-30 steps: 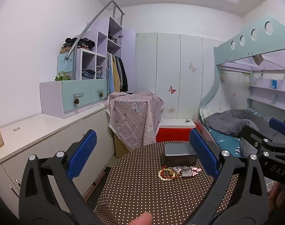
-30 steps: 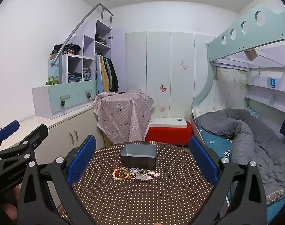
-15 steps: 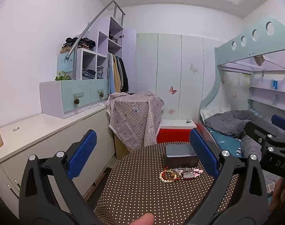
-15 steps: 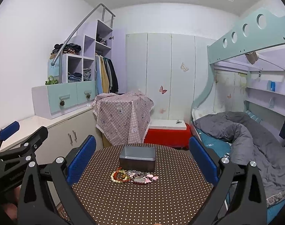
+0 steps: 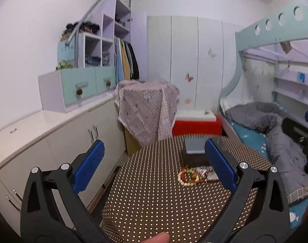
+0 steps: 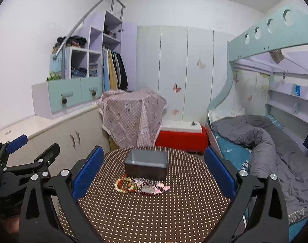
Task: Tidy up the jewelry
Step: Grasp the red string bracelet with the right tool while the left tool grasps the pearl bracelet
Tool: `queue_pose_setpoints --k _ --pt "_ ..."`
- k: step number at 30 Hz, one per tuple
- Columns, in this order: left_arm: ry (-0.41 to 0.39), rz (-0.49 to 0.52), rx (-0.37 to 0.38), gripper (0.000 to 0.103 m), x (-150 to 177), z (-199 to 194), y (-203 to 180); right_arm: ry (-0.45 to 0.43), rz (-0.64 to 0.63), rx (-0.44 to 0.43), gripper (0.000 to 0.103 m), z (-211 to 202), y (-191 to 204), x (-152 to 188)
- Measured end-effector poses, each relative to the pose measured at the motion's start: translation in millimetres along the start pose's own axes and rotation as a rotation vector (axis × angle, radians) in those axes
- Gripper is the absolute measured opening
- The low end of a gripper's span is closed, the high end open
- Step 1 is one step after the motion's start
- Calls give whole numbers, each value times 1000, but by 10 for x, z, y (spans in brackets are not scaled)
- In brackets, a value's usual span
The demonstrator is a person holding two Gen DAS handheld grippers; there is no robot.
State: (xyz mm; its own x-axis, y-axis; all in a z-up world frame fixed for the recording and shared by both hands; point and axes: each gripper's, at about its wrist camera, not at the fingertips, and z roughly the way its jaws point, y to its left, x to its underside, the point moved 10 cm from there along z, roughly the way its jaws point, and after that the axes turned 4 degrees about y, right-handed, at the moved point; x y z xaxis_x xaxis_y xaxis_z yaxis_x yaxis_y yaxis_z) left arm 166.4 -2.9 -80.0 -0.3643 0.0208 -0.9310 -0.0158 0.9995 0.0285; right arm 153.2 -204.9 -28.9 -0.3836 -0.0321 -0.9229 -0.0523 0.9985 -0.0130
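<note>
A heap of jewelry (image 6: 140, 185) lies on the round brown polka-dot table (image 6: 154, 218): cream and red bead bracelets on the left, dark and pink pieces on the right. A grey open box (image 6: 146, 163) stands just behind it. My right gripper (image 6: 154, 172) is open and empty, held above the table's near side, the heap between its blue pads. My left gripper (image 5: 154, 166) is open and empty, left of the heap (image 5: 194, 175); its right finger hides part of the box (image 5: 193, 145).
White cabinets with a counter (image 5: 42, 125) run along the left wall. A cloth-covered stand (image 6: 133, 115) and a red-and-white box (image 6: 182, 135) sit behind the table. A bunk bed with a grey duvet (image 6: 265, 141) is on the right.
Both grippers have dropped and tilted down toward the table and moved closer; the heap and box look larger. Both stay open. The jewelry has not moved.
</note>
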Motion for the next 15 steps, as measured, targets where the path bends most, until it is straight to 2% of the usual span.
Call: queue_pose_setpoints --k 8,15 --pt "211 44 6 97 606 874 -145 189 44 18 96 719 -292 589" --pt "386 76 25 97 1023 1515 -276 337 80 10 96 1136 -425 1013"
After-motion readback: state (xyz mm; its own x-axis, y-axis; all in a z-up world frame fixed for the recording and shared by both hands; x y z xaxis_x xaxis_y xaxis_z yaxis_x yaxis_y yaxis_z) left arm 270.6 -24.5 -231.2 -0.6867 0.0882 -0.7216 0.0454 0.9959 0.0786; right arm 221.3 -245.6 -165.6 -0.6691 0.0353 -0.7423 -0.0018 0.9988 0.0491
